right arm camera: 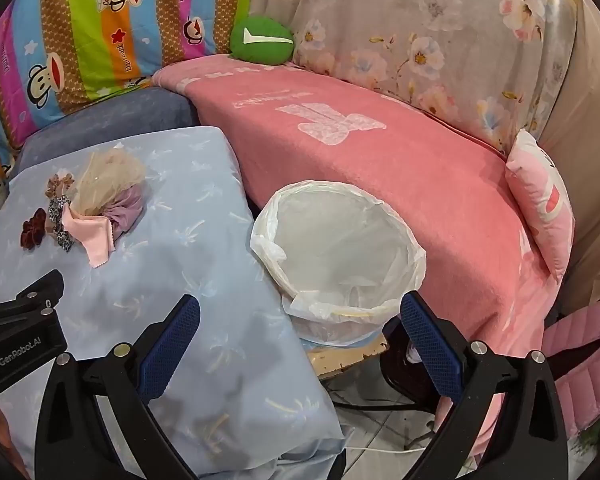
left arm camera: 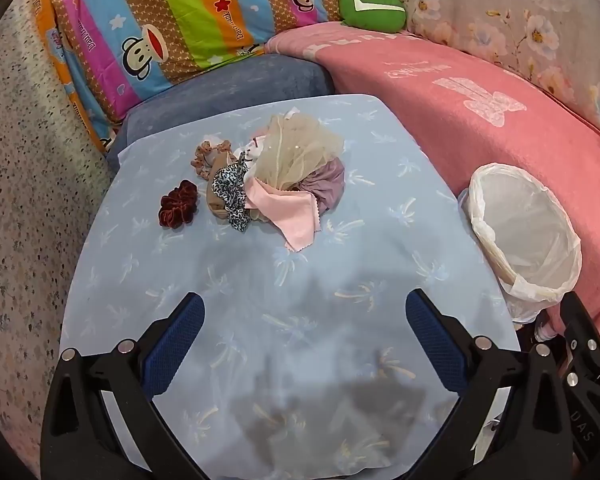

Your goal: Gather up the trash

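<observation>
A pile of fabric scraps and scrunchies [left arm camera: 276, 172] lies on the far part of a light blue cloth-covered surface [left arm camera: 300, 300]; it includes a cream mesh piece [left arm camera: 296, 148], a pink cloth [left arm camera: 296, 216] and a dark red scrunchie [left arm camera: 179, 204] apart at its left. The pile also shows in the right wrist view [right arm camera: 96, 204]. A bin lined with a white bag [left arm camera: 528, 236] stands right of the surface [right arm camera: 340, 256]. My left gripper [left arm camera: 304, 312] is open and empty, well short of the pile. My right gripper [right arm camera: 300, 316] is open and empty, just before the bin.
A pink blanket [right arm camera: 400, 160] covers the couch behind the bin. A striped cartoon pillow [left arm camera: 172, 20], a green cushion [left arm camera: 372, 8] and a floral cover [right arm camera: 440, 40] lie at the back. A pink pillow [right arm camera: 540, 200] sits at right. Tiled floor [right arm camera: 380, 420] shows below the bin.
</observation>
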The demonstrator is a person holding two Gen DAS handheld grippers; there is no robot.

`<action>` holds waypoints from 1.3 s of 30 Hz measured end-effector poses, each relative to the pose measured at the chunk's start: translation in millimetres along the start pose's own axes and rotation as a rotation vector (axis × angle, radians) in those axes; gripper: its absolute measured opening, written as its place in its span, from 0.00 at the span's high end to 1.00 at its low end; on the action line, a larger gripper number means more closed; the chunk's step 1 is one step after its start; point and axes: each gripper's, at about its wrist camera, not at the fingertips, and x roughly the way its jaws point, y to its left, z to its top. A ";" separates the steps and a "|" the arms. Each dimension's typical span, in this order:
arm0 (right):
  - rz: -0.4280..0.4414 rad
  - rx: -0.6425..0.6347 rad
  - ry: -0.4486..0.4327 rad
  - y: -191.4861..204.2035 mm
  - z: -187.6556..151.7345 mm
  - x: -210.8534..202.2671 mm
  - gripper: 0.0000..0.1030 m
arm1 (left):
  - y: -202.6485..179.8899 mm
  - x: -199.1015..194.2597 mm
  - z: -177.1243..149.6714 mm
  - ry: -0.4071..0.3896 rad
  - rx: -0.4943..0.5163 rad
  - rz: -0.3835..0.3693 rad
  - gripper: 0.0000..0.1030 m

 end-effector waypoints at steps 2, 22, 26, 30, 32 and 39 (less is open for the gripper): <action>0.002 0.001 0.002 0.0 -0.3 -0.5 0.06 | -0.9 0.6 0.3 0.002 0.002 0.002 0.06; 0.004 0.000 -0.003 0.2 -2.6 -6.1 0.06 | -3.9 -5.3 -5.6 -0.009 -0.008 -0.005 0.06; 0.004 -0.001 -0.004 -0.1 -2.9 -6.4 0.06 | -3.4 -5.3 -5.5 -0.008 -0.007 -0.006 0.06; 0.003 0.001 -0.003 0.3 -3.4 -5.7 0.06 | -2.2 -7.7 -7.7 -0.009 0.000 -0.012 0.06; 0.004 0.000 -0.003 -0.7 -3.1 -8.0 0.06 | -1.2 -7.2 -6.1 -0.006 -0.001 -0.013 0.06; 0.004 -0.006 -0.004 -0.1 -2.8 -9.5 0.06 | -0.9 -7.1 -6.4 -0.007 -0.001 -0.015 0.06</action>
